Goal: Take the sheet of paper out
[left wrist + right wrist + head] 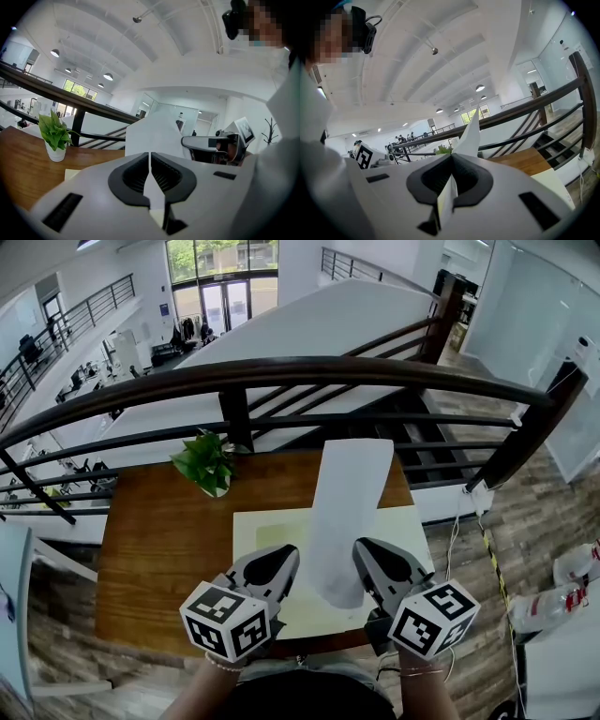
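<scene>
Sheet of paper (349,507): raised above the mat (267,526), between your left gripper (289,559) and right gripper (364,554).
Mat: flat on the table's (155,549) right half, nearest you.
Plant (208,465): at the table's far edge, left of the sheet.
Railing (281,376): behind the table.

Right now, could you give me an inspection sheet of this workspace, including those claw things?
Surface: wooden table with a pale mat on it.
Job's things: sheet of paper, held upright above the mat.
Clutter: potted plant at the table's far edge.
Grippers: left claw shut, white paper showing between its jaws; right claw shut on the sheet's edge.
Cables: white cable on the floor right of the table.
Surroundings: dark railing beyond the table; bags on the floor at right.
</scene>
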`<state>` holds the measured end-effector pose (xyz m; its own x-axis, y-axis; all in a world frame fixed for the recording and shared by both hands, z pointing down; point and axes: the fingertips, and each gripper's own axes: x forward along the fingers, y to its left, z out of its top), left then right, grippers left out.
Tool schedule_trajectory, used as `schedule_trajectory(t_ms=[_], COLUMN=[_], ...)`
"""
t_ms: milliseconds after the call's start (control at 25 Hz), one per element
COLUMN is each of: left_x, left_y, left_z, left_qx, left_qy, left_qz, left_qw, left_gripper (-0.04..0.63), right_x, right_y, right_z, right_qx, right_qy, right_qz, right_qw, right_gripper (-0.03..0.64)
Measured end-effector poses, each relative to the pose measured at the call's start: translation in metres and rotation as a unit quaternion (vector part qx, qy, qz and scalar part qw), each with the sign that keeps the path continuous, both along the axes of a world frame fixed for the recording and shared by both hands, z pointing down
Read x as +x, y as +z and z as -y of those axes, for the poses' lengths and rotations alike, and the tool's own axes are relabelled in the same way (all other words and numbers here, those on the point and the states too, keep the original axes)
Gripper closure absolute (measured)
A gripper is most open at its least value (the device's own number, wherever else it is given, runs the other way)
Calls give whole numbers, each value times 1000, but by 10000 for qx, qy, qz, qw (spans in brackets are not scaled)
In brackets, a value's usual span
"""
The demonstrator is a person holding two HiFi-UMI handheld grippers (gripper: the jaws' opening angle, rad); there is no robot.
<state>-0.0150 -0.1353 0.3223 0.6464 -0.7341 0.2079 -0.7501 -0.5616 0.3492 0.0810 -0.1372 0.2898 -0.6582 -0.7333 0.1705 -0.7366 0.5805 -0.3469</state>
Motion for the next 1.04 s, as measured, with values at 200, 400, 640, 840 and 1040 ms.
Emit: schedule_trajectory(t_ms=[200,400,640,840,1040], left_x=[2,6,5,7,5], left_y=[-1,-1,2,0,0], left_z=[0,-3,-3,-5,-3], left_qx=[-14,-38,-59,-57,-52], left_qy=[59,178,243,276,274], left_qz=[7,54,22,4,-3], left_qw=[10000,9998,9997,9996,9996], left_gripper=[569,569,569,569,569], right_x=[2,3,6,8,4], right_y=[-3,-1,2,0,-1], right_z=[-1,-5,-4,-6,-5], right_qx=[10,-29,-33,-18,28], right_qy=[38,110,216,242,204], right_qz=[-17,-57,-88,-71,-101], right_qw=[10000,9999,9997,9997,9997], right_gripper=[589,589,589,589,589])
